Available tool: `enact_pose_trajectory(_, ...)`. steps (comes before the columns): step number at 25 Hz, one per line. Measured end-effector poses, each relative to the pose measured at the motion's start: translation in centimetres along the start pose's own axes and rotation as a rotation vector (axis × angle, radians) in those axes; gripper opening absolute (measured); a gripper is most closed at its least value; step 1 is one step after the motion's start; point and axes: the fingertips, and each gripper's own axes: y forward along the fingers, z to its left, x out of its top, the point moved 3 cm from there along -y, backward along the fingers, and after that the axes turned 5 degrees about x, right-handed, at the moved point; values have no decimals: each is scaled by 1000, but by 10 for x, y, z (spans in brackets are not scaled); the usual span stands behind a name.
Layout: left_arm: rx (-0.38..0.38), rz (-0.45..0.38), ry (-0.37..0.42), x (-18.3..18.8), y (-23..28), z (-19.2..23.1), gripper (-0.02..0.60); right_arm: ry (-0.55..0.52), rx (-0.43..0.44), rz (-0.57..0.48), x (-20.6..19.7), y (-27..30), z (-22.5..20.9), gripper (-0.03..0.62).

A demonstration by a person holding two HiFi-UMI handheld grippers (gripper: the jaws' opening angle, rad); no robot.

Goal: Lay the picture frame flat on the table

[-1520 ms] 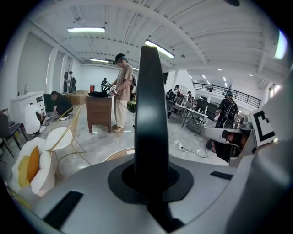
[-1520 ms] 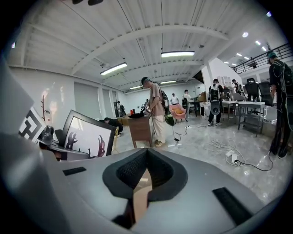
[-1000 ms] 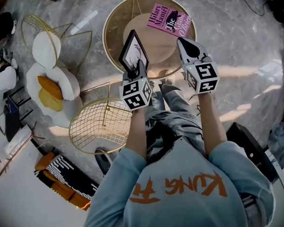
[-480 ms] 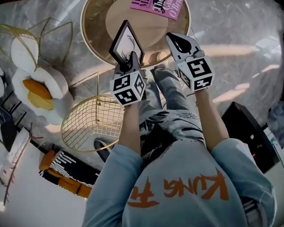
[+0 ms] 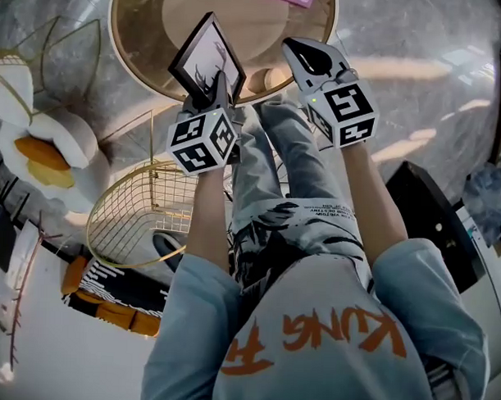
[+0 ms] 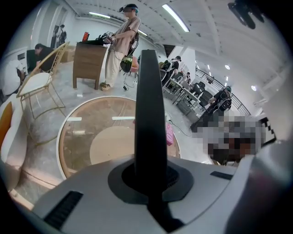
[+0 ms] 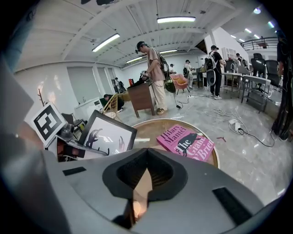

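The picture frame (image 5: pixel 205 56) is black with a white print and is held tilted above the near edge of the round gold-rimmed glass table (image 5: pixel 117 36). My left gripper (image 5: pixel 220 87) is shut on its lower edge. In the left gripper view the frame (image 6: pixel 150 105) shows edge-on as a dark upright bar clamped in the left gripper (image 6: pixel 151 176). My right gripper (image 5: pixel 308 54) hangs to the right of the frame, shut and empty. In the right gripper view, the right gripper (image 7: pixel 145 172) has the frame (image 7: pixel 108 137) at its left.
A pink book (image 7: pixel 186 142) lies on the far side of the table. A gold wire chair (image 5: pixel 143 220) stands at the left of the person's legs. A white seat with an orange cushion (image 5: pixel 40 151) is further left, a black box (image 5: pixel 426 213) at the right. People stand in the background.
Both grippers have sunk toward the table, the left one still holding the frame. In the head view the table and the pink book have slid toward the top edge.
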Motion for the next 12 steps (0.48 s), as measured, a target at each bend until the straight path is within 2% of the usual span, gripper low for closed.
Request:
enact_pose_trajectory(6,-62,42,-41,-18,28,6,26,55,23,22,-37,20,-3,-3)
enact_pose_trajectory(12,-148,77,-214,-29,60,19,26,86,20,40,-70,41,-12,-3)
